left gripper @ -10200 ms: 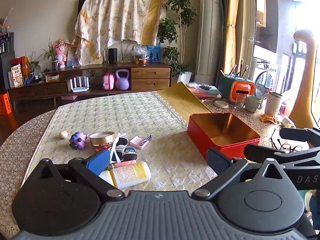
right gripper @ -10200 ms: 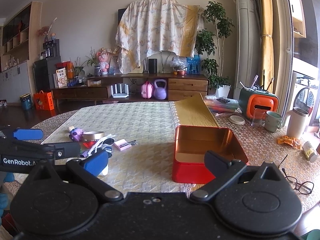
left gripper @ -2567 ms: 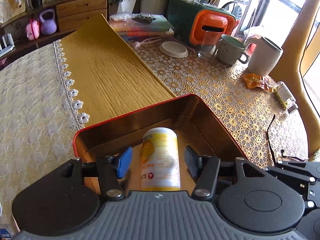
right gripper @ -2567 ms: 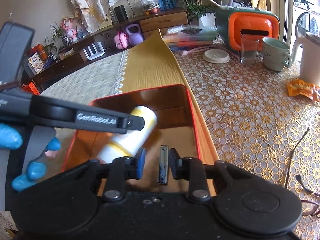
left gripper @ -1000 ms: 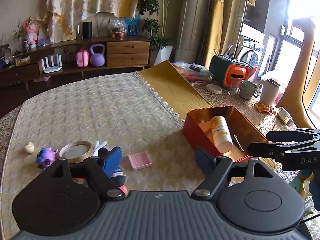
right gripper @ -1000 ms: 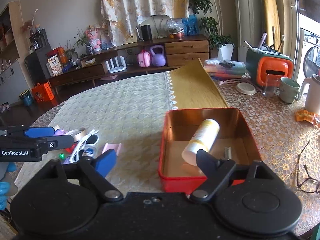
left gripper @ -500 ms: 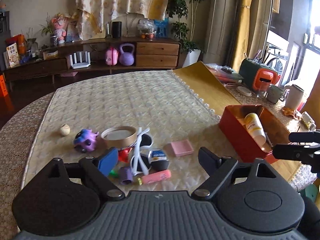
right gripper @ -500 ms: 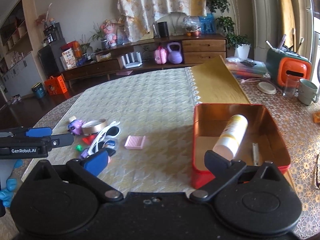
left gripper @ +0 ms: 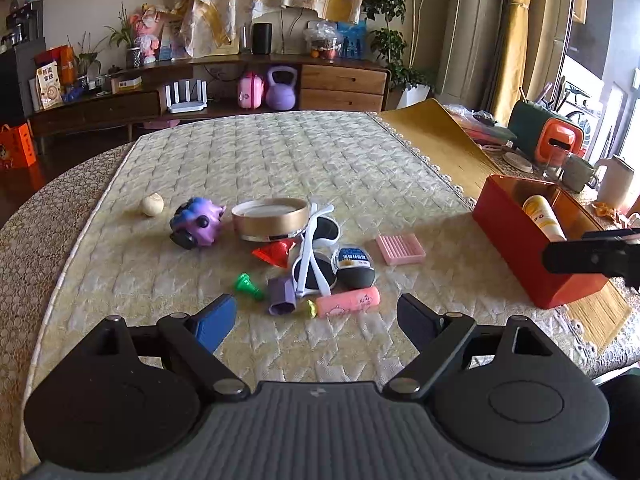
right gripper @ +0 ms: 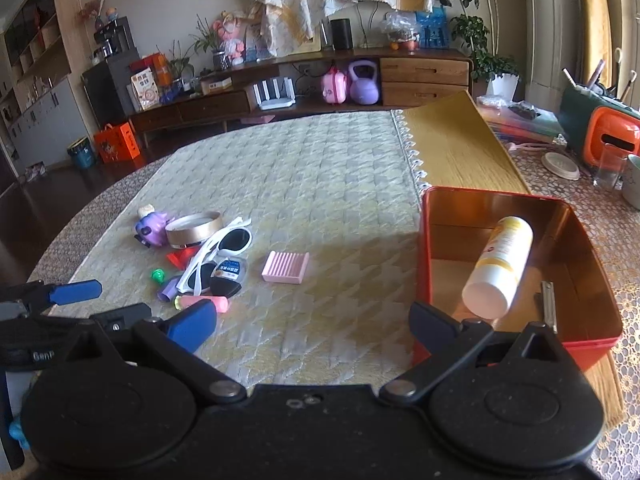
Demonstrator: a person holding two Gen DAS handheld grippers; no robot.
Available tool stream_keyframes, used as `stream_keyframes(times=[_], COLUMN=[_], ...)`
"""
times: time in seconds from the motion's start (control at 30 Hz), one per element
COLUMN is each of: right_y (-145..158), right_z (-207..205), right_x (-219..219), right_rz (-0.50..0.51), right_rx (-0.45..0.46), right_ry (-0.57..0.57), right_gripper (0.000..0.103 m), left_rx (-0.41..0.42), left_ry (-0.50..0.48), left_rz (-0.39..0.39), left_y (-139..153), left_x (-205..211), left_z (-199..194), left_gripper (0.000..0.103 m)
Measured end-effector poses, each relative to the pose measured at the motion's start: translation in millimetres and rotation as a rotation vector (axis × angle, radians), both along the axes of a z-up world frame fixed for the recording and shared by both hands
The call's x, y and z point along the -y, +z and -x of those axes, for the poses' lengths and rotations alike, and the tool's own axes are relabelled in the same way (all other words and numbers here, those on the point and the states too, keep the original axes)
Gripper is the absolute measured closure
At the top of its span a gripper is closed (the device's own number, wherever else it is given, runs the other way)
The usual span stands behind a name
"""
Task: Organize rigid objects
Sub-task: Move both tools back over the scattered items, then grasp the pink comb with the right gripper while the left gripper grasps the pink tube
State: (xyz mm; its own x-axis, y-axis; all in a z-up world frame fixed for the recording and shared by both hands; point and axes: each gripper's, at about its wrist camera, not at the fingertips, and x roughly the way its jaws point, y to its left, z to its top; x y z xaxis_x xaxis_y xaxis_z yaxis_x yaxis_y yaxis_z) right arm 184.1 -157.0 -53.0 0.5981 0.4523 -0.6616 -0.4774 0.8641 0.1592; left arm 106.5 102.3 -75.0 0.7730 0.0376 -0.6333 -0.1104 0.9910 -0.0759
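Observation:
A red tin box (left gripper: pixel 504 236) (right gripper: pixel 520 338) stands at the right of the table. In it lie a yellow-and-white bottle (right gripper: pixel 500 266) (left gripper: pixel 543 216) and a small metal clip (right gripper: pixel 547 304). A pile of small items lies at the left: white sunglasses (left gripper: pixel 316 252) (right gripper: pixel 218 254), a gold round tin (left gripper: pixel 271 219), a purple toy (left gripper: pixel 197 222), a pink tube (left gripper: pixel 347 300), a pink ridged pad (left gripper: pixel 400 249) (right gripper: pixel 285 267). My left gripper (left gripper: pixel 316 322) is open and empty just short of the pile. My right gripper (right gripper: pixel 312 320) is open and empty, near the box's front left corner.
A small cream ball (left gripper: pixel 153 205) lies left of the purple toy. A red cone (left gripper: pixel 276 252), a green piece (left gripper: pixel 245 283) and a purple hexagonal piece (left gripper: pixel 282 296) sit in the pile. Mugs (left gripper: pixel 576 168) and an orange-green holder (left gripper: pixel 554 136) stand at the far right.
Both grippers have drawn back from the box and swung left toward the pile. The bottle and the clip lie in the box. Both grippers are open.

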Motion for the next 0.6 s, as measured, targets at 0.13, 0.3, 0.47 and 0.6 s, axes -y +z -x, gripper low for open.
stream_keyframes(times=[0.13,0.3,0.47,0.6], right_y=[-7.3,-14.3,-22.1,-29.9], right_z=[-9.2,-28.1,-49.1,-65.2], right_x=[-11.7,-27.0,-43.6,-54.0], right_rz=[0.016,0.045,0.084,0.098], right_rx=[-0.019,-0.034,-0.037,-0.057], right_ry=[0.029,0.059,0.071,0.081], right_gripper=[0.000,0.000,0.001,0.001], left_rx=[-0.015,-0.021,-0.050,-0.052], left_ry=[-0.021,-0.027,0.022,0.054], left_rz=[-0.011,-0.017,0.033,0.031], left_y=[-12.0,-23.9,-35.4,-41.3], left_x=[10.2,21.8,25.6,31.2], left_z=[-4.7,-14.4,-27.2,-36.1], left_gripper=[0.015,0.015,0.015,0.015])
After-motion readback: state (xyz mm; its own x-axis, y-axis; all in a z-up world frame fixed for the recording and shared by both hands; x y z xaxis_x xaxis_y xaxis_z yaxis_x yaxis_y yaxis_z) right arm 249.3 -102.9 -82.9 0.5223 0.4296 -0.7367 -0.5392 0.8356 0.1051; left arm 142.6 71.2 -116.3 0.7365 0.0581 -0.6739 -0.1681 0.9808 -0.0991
